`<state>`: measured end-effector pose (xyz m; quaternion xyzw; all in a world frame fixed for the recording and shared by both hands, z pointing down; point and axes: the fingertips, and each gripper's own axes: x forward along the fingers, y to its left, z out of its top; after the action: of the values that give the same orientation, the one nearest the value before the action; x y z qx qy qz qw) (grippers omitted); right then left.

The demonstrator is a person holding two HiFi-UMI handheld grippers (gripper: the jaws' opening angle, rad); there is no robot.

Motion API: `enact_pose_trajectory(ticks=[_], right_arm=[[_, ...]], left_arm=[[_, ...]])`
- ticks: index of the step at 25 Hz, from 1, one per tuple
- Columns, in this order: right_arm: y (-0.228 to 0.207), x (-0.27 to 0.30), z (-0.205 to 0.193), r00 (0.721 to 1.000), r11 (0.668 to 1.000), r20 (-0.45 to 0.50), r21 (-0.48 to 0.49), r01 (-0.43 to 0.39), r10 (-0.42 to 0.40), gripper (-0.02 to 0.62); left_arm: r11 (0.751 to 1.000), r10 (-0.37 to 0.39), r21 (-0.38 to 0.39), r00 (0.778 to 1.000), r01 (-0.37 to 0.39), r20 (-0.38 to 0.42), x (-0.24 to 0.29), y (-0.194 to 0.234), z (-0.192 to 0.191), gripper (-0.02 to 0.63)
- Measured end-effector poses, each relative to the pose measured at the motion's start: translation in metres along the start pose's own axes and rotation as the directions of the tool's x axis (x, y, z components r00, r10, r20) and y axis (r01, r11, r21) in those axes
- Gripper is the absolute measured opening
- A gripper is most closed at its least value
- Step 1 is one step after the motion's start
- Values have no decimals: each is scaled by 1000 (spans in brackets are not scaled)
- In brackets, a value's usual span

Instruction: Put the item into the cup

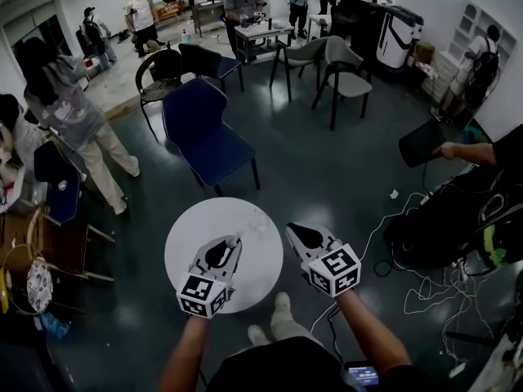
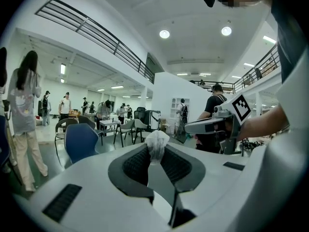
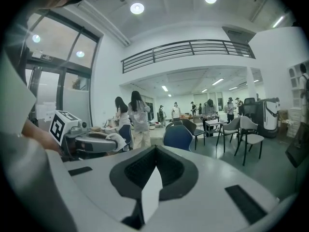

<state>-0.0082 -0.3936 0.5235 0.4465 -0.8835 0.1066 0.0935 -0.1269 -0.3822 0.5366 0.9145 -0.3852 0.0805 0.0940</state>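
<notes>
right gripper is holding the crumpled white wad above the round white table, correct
No, the left gripper holds the crumpled white wad above the round white table; the left gripper view shows it pinched between the jaws. The right gripper is empty.

Dim, bluish head view; both gripper views brighter, ceiling lights (image 2: 164, 34) glaring, heavy fisheye warp, dark corners.

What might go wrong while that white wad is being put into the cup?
The left tongs pinch the white wad only by its lower part, so it could slip out early. The cup is clear, looks light and stands near the edge of the table; a nudge from the tongs might tip it or push it off.
</notes>
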Motion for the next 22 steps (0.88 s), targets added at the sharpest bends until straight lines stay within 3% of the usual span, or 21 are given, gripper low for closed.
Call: enact_pose_trajectory(ticks=[9,22], right_arm=[[-51,23,-26,998,1000,-58,22,-1,2,17],[-122,60,-78,988,996,-151,85,24,-11,17]], left_arm=[[999,-21,29,993,24,-120,80,20,-37,69],[994,-31,92,957,60,-289,189,67,-113,69]])
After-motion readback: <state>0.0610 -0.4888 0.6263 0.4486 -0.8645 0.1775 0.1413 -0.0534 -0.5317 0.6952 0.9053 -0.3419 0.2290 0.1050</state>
